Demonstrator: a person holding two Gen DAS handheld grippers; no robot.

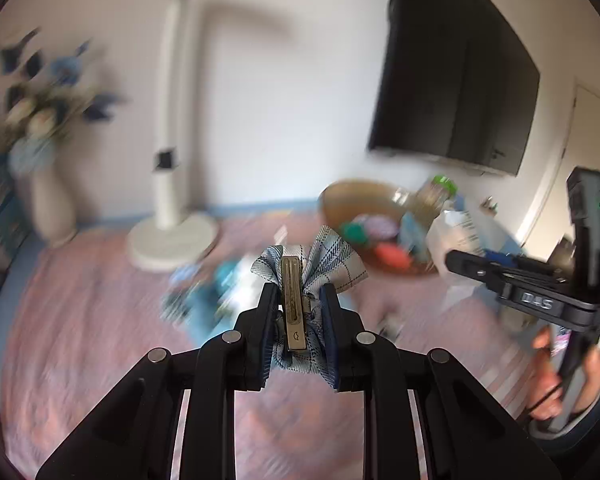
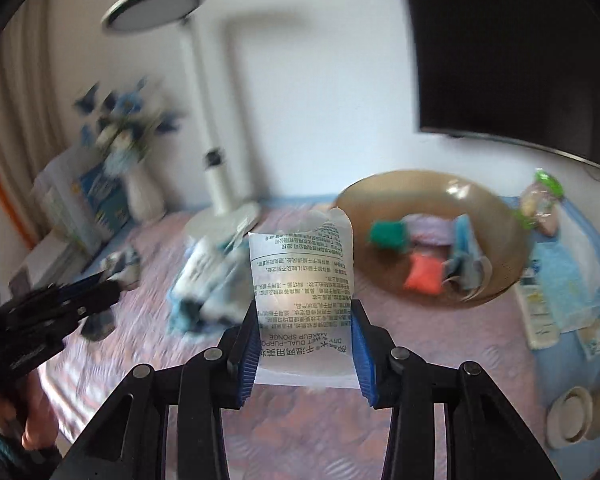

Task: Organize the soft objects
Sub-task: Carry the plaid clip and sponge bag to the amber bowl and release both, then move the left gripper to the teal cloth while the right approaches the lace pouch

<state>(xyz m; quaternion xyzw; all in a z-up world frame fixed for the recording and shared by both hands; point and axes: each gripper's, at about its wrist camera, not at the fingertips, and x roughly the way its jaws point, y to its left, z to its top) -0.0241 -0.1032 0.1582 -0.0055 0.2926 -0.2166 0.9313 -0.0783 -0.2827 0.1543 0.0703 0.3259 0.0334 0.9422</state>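
Jaws first: left gripper (image 1: 298,312) jaws are nearly closed, pinching a blue-checked fabric bow (image 1: 312,264) with a metal clip (image 1: 293,304) upright between the pads. Right gripper (image 2: 304,344) jaws are part-way in, clamped on a clear sponge packet (image 2: 302,292) that stands up above the pads, print facing the camera. Both items hang in the air above the pink quilted surface (image 2: 300,432), not touching it.

Mid-surface: loose pile of blue and white soft items (image 2: 204,280), blurred, exact contents cannot tell. Further back toward the far right of the surface: brown bowl (image 2: 432,192) already holding green, orange and pale pieces, likely the drop target.

Far edge: white lamp base (image 1: 172,240), vase of flowers (image 1: 52,208) toward the far left corner.

Risks, judged:
- bow held mostly by the hard clip, so fabric could slide out of the grip.
- packet film is slick and held only at its lower part; it could tip or slip.
- both hands heading to one bowl may collide.
- bowl rim is tilted; a drop near the edge could spill out.
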